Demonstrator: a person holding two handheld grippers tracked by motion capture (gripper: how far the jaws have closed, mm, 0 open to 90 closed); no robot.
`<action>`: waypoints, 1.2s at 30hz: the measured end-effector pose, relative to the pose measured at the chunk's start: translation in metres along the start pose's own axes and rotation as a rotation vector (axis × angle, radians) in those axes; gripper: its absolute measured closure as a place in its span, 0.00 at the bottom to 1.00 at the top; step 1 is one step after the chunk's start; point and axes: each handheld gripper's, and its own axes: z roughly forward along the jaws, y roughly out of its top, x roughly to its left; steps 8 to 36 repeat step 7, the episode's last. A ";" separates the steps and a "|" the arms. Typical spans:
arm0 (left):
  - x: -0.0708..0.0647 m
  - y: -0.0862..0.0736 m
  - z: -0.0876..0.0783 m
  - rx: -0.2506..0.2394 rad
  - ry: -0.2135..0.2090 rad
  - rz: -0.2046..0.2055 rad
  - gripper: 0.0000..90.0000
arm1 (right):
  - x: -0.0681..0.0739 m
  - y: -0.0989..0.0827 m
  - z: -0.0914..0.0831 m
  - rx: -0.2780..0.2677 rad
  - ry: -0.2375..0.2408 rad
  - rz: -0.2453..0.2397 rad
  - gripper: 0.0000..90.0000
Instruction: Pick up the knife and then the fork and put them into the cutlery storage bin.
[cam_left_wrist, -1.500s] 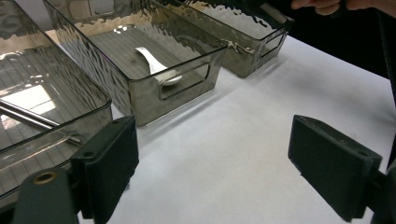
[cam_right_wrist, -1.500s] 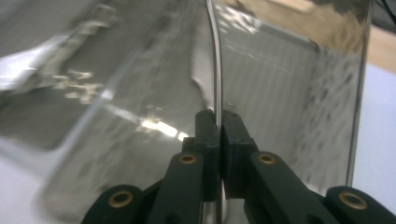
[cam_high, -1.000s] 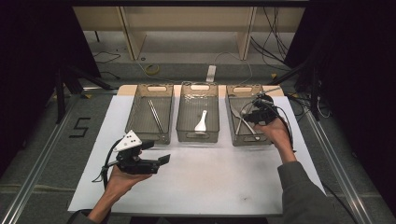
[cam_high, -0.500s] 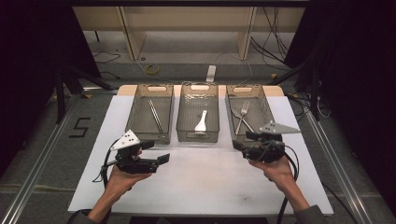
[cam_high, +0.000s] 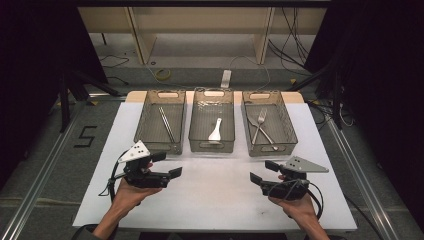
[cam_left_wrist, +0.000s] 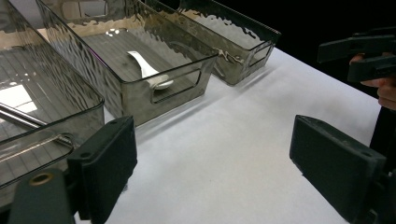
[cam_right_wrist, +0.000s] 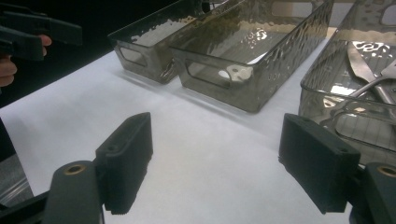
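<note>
Over on the near right of the table (cam_high: 210, 210), a big change from a second ago: right gripper (cam_high: 263, 172) pulled back out of the right-hand bin (cam_high: 289, 131), now low over the white sheet in front of it. Jaws just been opening, now standing wide apart, nothing between them, bare white surface beyond the pads in the right gripper view. Fork (cam_high: 258, 125) and second piece of cutlery (cam_high: 263, 134) left lying crossed inside that bin, clear of the gripper.

Left gripper (cam_high: 167, 165) same spot as before, no shift at all. Jaws spread wide too, empty, white sheet showing between them in the left gripper view.

Both hands coming in from the bottom edge, left hand (cam_high: 131, 192) cupped under its tool, right hand (cam_high: 297, 205) likewise, each gripper held roughly level and angled inward, tips facing each other across the open middle. Grey three-cornered plates sitting on top, cables trailing back.

Three smoky clear bins in a row along the far edge: left bin (cam_high: 145, 129) with chopsticks (cam_high: 166, 125), middle bin (cam_high: 229, 127) with a white spoon (cam_high: 216, 131), right-hand one with the cutlery. Beyond, grey floor, loose cables, pale shelving legs, dark curtains both sides, a "5" (cam_high: 86, 136) marked on the floor at left.
</note>
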 end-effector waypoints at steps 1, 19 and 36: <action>-0.001 0.000 0.000 0.002 -0.002 0.003 0.16 | 0.000 0.000 0.000 -0.002 -0.001 0.001 0.30; -0.002 0.000 0.001 0.007 -0.004 0.011 0.16 | -0.005 -0.002 -0.001 -0.001 -0.017 0.009 0.29; -0.002 0.000 0.001 0.007 -0.004 0.011 0.16 | -0.005 -0.002 -0.001 -0.001 -0.017 0.009 0.29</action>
